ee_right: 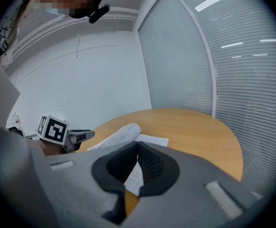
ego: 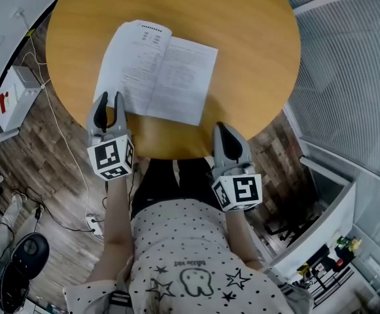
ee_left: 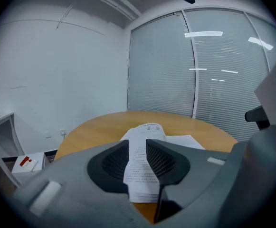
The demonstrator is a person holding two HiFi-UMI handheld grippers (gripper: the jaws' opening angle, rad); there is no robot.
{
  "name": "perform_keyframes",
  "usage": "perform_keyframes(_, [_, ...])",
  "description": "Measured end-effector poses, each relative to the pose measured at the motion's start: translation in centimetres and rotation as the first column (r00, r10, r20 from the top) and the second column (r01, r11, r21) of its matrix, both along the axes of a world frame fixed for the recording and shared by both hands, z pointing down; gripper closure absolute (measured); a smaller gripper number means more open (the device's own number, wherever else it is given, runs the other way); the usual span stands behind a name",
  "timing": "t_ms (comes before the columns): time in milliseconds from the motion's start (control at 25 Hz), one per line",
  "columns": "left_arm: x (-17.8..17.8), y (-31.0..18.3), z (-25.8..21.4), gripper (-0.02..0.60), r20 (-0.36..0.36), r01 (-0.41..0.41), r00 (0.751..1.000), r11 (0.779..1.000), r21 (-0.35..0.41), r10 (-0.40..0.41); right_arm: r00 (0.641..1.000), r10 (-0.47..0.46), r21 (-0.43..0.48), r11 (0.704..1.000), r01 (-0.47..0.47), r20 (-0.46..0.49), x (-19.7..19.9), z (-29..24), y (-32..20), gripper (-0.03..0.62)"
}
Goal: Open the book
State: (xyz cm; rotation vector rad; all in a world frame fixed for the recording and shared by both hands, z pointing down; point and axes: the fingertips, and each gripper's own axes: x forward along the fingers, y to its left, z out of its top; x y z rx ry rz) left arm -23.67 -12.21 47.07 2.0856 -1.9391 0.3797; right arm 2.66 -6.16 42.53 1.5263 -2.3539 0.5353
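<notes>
The book (ego: 155, 70) lies open on the round wooden table (ego: 255, 57), white printed pages up, its left page arched near the spine. My left gripper (ego: 109, 98) hovers over the book's near left corner, open, with nothing between its pads. In the left gripper view the book (ee_left: 147, 129) shows through the gap between the jaws of the left gripper (ee_left: 138, 144). My right gripper (ego: 222, 128) sits at the table's near edge, right of the book, shut and empty. The right gripper view shows the right gripper (ee_right: 138, 144) with tips touching, the book (ee_right: 121, 134) and the left gripper (ee_right: 83, 135) beyond.
A white box with a red mark (ego: 13, 97) and cables (ego: 65, 149) lie on the wood floor to the left. A white cabinet (ego: 320, 227) stands at the lower right. Blinds behind glass (ego: 353, 77) run along the right side.
</notes>
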Motion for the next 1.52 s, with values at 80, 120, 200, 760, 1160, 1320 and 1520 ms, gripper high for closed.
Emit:
perform_keyframes(80, [0.2, -0.2, -0.8, 0.484, 0.009, -0.003, 1.000, 1.000, 0.019, 0.003, 1.000, -0.005, 0.012, 1.000, 0.005, 0.000, -0.1, -0.4, -0.2, 0.589])
perform_keyframes(120, [0.3, -0.2, -1.3, 0.498, 0.013, -0.003, 1.000, 1.000, 0.028, 0.002, 1.000, -0.008, 0.017, 1.000, 0.008, 0.000, -0.1, -0.6, -0.3, 0.589])
perform_keyframes(200, [0.4, -0.4, -2.3, 0.521, 0.021, -0.002, 1.000, 0.999, 0.047, 0.001, 1.000, -0.015, 0.026, 1.000, 0.015, 0.000, -0.2, -1.0, -0.5, 0.589])
perform_keyframes(760, [4.8, -0.8, -9.9, 0.571, 0.000, -0.074, 0.997, 0.982, 0.176, 0.075, 0.999, -0.032, 0.107, 0.994, 0.035, -0.028, 3.0, -5.2, -2.1, 0.589])
perform_keyframes(1160, [8.6, -0.6, -13.4, 0.571, -0.002, -0.118, 0.993, 0.968, 0.220, 0.122, 0.998, 0.014, 0.164, 0.986, -0.004, -0.058, 8.4, -8.7, -3.2, 0.589])
perform_keyframes(1320, [9.9, -0.1, -15.5, 0.572, 0.005, -0.115, 0.993, 0.960, 0.255, 0.117, 0.998, 0.020, 0.173, 0.985, -0.010, -0.057, 10.6, -9.4, -2.8, 0.589])
perform_keyframes(1520, [12.0, 1.1, -17.4, 0.572, -0.001, -0.118, 0.992, 0.951, 0.284, 0.124, 0.999, 0.003, 0.194, 0.981, 0.005, -0.042, 12.1, -10.5, -2.6, 0.590])
